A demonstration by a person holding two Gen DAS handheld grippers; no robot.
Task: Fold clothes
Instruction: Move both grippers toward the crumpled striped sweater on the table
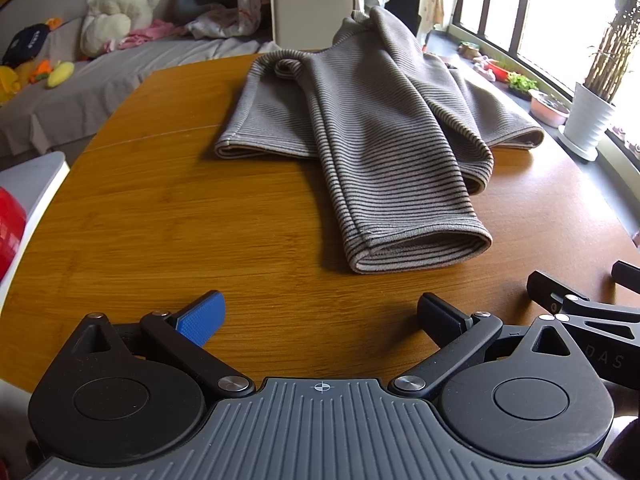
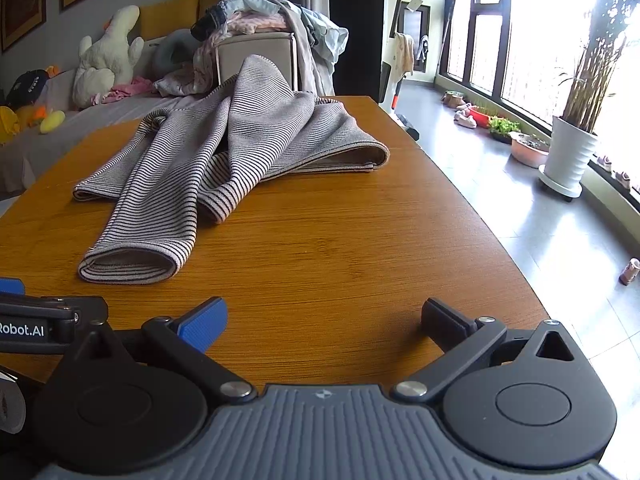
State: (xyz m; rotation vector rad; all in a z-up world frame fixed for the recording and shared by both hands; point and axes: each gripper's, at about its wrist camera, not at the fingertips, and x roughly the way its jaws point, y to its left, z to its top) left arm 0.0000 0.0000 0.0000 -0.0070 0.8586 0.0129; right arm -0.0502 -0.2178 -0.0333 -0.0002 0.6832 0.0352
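Note:
A grey and black striped sweater lies on the wooden table, its body spread flat and both sleeves folded toward me. The longer sleeve's cuff lies nearest. My left gripper is open and empty, low over the table just short of that cuff. In the right wrist view the same sweater sits ahead and to the left, its cuff at the left. My right gripper is open and empty over bare wood, to the right of the cuff. Part of the right gripper shows at the left view's right edge.
A sofa with plush toys and a pile of clothes stands beyond the table. A white chair back draped with garments is at the far edge. A potted plant and small pots line the window floor on the right. A red object sits at far left.

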